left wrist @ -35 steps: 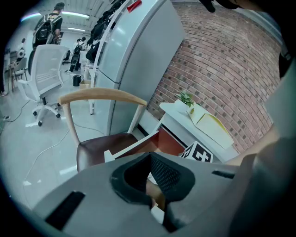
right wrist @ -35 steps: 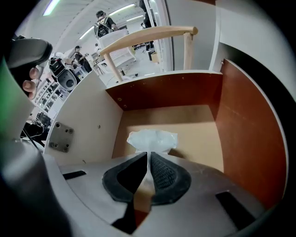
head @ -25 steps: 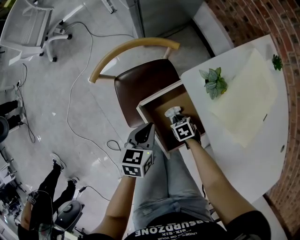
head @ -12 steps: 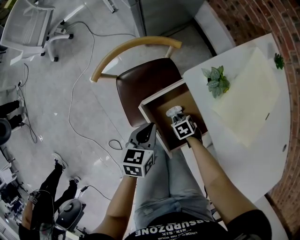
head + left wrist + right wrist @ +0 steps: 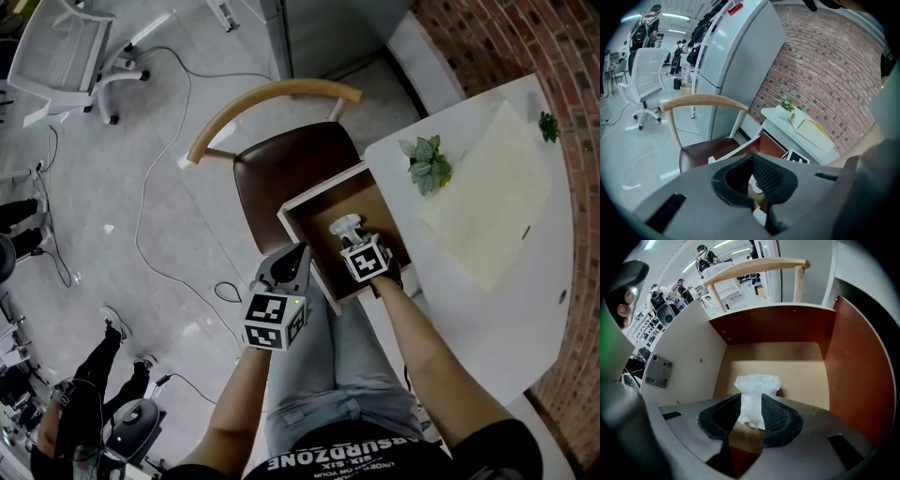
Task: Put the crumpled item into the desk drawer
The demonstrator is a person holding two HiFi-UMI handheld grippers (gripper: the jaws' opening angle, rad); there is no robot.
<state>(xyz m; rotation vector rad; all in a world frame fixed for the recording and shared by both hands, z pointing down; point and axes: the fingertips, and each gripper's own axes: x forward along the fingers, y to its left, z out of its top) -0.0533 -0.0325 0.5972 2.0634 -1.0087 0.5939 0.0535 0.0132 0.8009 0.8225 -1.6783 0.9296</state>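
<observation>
The white crumpled item (image 5: 757,383) sits on the floor of the open desk drawer (image 5: 853,362), which shows from above with its pale front panel (image 5: 319,190) over the chair. My right gripper (image 5: 750,411) reaches down into the drawer, and its jaws are opening with the item's lower part still loosely between the pads. From above, the right gripper (image 5: 345,228) hangs over the item (image 5: 343,223). My left gripper (image 5: 298,253) is outside the drawer's near left corner, jaws together and holding nothing. The left gripper (image 5: 752,187) points toward the drawer and chair.
A brown chair (image 5: 281,159) with a curved wooden back stands under the drawer. The white desk (image 5: 469,309) carries a small plant (image 5: 427,164) and a cream sheet (image 5: 487,197). A cable (image 5: 141,216) trails on the floor, and an office chair (image 5: 56,56) stands far left.
Both grippers stay almost where they were. The crumpled item remains in the drawer at the right gripper's tips.
</observation>
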